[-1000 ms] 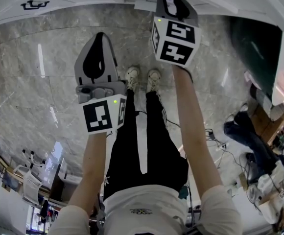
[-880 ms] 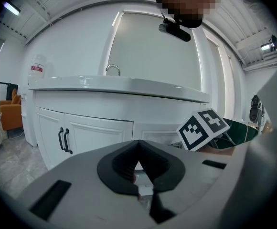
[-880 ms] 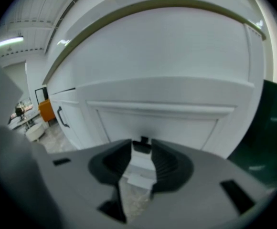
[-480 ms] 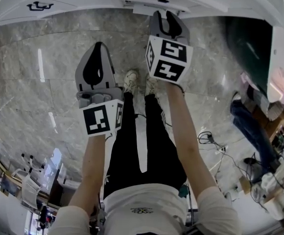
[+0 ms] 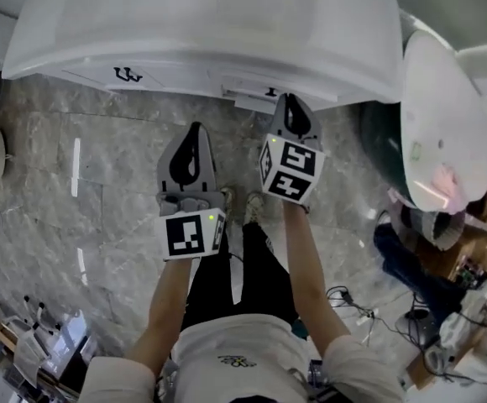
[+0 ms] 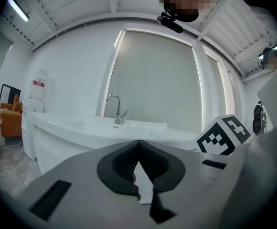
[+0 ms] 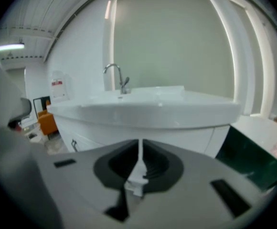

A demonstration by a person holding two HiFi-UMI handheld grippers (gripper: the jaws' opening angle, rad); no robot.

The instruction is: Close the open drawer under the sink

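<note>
You stood facing a white sink on a white cabinet, seen from above, with grey marble floor under your feet. You held both grippers out in front of you, side by side, pointing towards the cabinet.

The drawer sat under the sink's front edge, near the middle of the cabinet. Its white front stood a little proud of the cabinet face and carried a small dark handle.

Your right gripper pointed at that drawer, its tips just short of the front in the head view. The right gripper view showed the cabinet ahead of the tips, not touching them. Its jaws had just been closing and stood narrow, with only a thin slit between them and nothing in it.

Your left gripper was beside it, farther back from the cabinet and over bare floor. Its jaws met at the tips and held nothing.

A curved faucet rose from the sink top in both gripper views.
</note>
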